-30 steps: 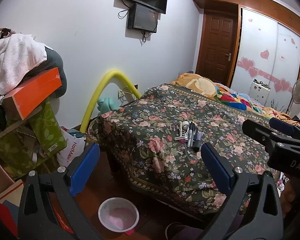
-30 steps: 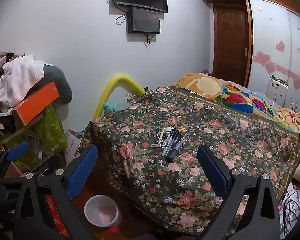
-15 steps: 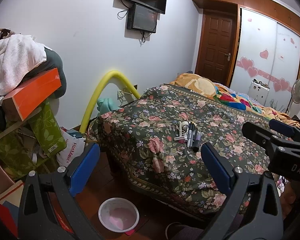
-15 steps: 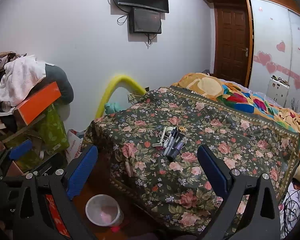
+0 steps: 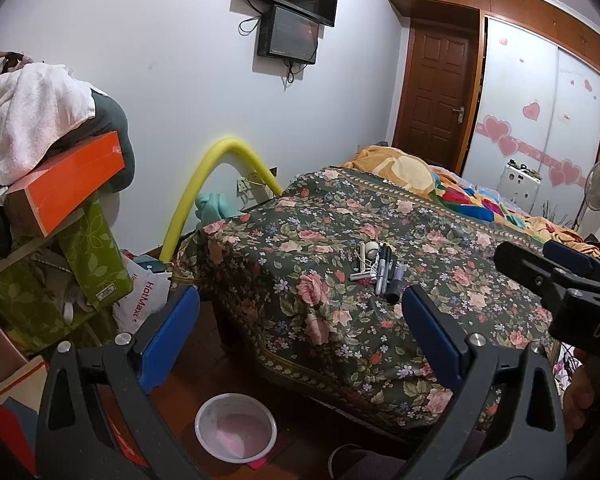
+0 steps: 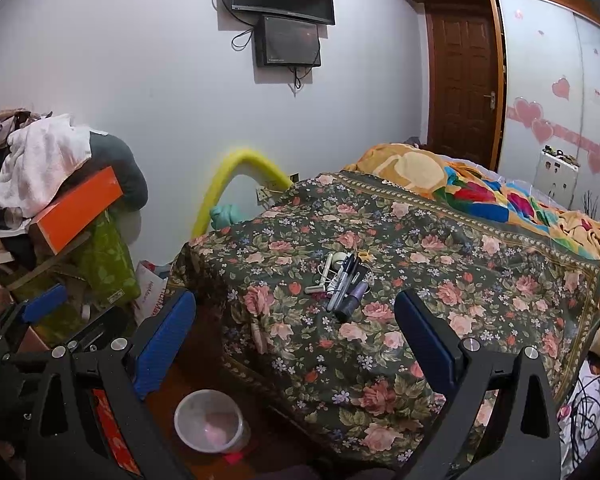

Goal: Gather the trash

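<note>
A small pile of trash (image 5: pixel 378 269), with markers, white sticks and a small white ball, lies on the floral bedspread (image 5: pixel 312 280). It also shows in the right wrist view (image 6: pixel 344 280). A white bin (image 5: pixel 236 432) with a pink liner stands on the floor below the bed corner, and it shows in the right wrist view too (image 6: pixel 209 421). My left gripper (image 5: pixel 300 344) is open and empty, held above the floor in front of the bed. My right gripper (image 6: pixel 294 336) is open and empty, short of the pile.
A cluttered shelf with an orange box (image 5: pixel 64 188), towels and green bags stands at the left. A yellow foam tube (image 5: pixel 204 184) arches against the wall. A colourful blanket (image 6: pixel 472 196) lies on the far bed. A fan (image 5: pixel 598 188) stands at the right.
Both grippers have drifted slightly; the view of the bed and pile has shifted a little. Both stay open and empty.
</note>
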Demonstrator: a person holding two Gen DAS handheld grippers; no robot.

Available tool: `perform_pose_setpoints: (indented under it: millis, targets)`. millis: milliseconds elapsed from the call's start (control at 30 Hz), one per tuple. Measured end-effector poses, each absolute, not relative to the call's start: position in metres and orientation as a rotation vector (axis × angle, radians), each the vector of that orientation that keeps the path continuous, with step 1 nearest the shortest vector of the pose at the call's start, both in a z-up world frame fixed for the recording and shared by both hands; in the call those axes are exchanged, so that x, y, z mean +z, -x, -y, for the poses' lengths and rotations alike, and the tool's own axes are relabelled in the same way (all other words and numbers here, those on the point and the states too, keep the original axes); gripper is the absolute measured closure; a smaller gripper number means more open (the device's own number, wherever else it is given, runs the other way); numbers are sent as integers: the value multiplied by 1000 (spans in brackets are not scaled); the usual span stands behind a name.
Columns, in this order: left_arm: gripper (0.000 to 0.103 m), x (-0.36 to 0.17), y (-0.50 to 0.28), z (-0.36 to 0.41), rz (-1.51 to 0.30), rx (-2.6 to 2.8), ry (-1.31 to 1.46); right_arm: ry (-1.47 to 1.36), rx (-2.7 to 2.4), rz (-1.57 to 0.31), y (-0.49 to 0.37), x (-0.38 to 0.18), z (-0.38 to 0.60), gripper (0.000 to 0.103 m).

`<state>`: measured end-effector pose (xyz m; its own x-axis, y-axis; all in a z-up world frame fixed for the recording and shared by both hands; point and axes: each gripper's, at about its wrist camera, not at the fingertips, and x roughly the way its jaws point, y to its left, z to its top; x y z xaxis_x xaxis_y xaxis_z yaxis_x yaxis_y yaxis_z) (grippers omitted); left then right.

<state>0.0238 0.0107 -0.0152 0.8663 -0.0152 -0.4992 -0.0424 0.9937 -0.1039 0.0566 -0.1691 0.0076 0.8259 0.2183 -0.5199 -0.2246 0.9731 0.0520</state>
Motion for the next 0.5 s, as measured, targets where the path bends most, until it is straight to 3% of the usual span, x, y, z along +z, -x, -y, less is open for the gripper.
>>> perform_pose_setpoints:
  millis: [233,500]
  targets:
    - [2,-17,-28,-10,-533,14,130,10,225,-547,-61,5,174,4]
    - [12,-25,-64,4,-591,18,127,32,219,-570,-84,-7,188,4]
